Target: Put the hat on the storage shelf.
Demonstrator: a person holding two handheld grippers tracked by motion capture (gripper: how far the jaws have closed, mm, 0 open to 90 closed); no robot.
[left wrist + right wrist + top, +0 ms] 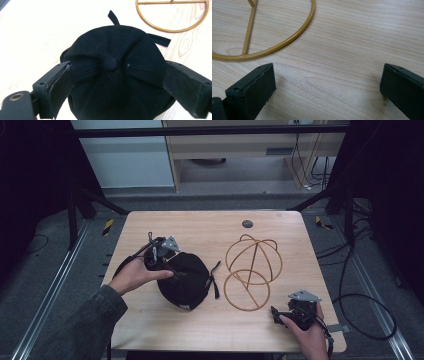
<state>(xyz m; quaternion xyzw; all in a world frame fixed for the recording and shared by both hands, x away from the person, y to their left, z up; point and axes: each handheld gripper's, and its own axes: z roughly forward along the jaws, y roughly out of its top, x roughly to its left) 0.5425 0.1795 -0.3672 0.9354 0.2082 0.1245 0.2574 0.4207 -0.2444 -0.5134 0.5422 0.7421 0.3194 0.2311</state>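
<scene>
Broad wooden table (200, 222) with bare board along the far edge and near the front edge, gold wire stand (251, 270) right of centre, well clear of the edges. Black cap (115, 75) left of centre beside the stand, crown up with a top button and stitched panels, strap ends trailing toward the stand, no readable writing. Left gripper (117, 82) wide astride the crown, grip on it impossible to tell; right gripper (327, 82) wide over bare wood near the front right corner, nothing between.
</scene>
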